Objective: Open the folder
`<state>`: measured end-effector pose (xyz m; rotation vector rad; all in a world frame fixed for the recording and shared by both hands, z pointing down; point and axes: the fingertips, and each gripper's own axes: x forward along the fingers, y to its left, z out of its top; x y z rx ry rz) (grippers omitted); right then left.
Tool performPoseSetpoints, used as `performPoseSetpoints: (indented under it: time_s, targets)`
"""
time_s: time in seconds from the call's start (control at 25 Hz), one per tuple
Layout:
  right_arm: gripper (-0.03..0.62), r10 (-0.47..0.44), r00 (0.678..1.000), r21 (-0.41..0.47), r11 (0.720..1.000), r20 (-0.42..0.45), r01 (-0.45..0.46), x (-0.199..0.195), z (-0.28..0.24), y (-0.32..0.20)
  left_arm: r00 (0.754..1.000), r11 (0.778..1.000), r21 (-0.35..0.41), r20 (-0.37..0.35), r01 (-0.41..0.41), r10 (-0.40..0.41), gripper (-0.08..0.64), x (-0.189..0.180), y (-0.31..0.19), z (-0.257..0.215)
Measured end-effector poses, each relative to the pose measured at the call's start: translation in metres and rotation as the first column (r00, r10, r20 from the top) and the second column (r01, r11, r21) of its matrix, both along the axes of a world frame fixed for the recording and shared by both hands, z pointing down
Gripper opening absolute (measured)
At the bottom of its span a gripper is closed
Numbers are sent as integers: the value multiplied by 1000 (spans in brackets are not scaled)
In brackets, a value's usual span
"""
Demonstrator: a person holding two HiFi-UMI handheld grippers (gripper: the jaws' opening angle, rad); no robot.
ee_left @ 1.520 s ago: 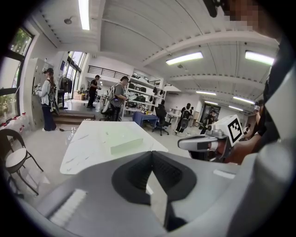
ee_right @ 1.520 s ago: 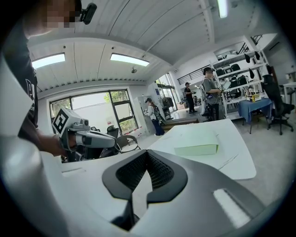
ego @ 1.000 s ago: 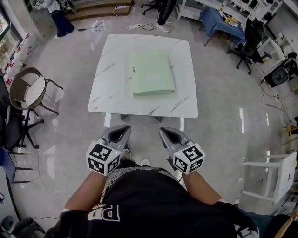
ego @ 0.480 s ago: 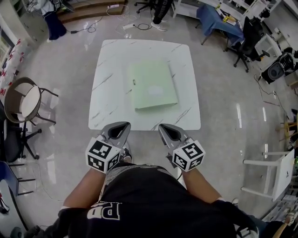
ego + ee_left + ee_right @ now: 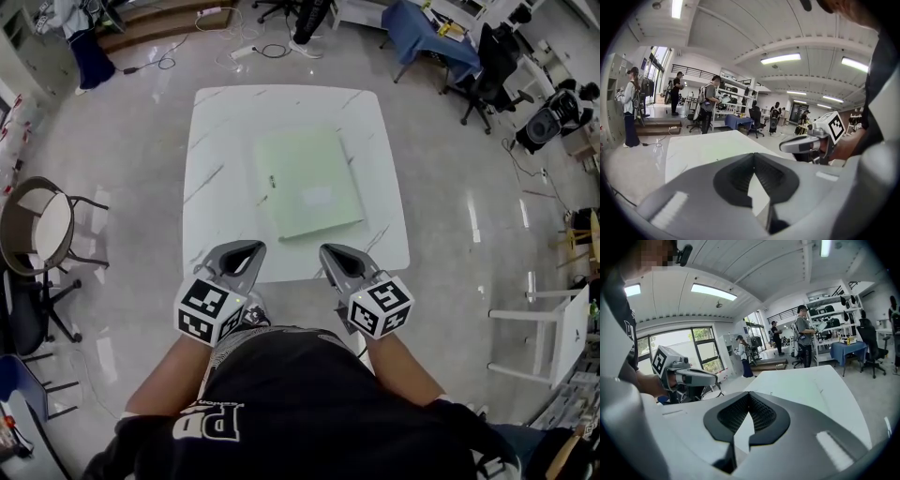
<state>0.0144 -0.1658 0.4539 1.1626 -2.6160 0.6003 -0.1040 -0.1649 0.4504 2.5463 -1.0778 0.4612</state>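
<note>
Left hand-held gripper (image 5: 246, 251) and right hand-held gripper (image 5: 334, 255) both closed, empty, near table (image 5: 216, 141) edge, apart from green folder (image 5: 309, 183)

Folder (image 5: 307, 184) on table (image 5: 225, 122); left tongs (image 5: 247, 247), right tongs (image 5: 329, 250) at near edge; chair (image 5: 42, 230) left of table.

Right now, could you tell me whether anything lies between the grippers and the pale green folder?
Nothing visible does: only bare white marble table separates the left gripper and right gripper from the closed pale green folder.
</note>
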Motion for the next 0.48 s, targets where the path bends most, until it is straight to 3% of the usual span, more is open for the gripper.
performPoseSetpoints:
  time_s: [0.48]
  targets:
    - [-2, 98, 995, 9, 995, -1, -98, -17, 2, -34, 990, 990, -6, 24, -142, 142, 54, -10, -29, 18]
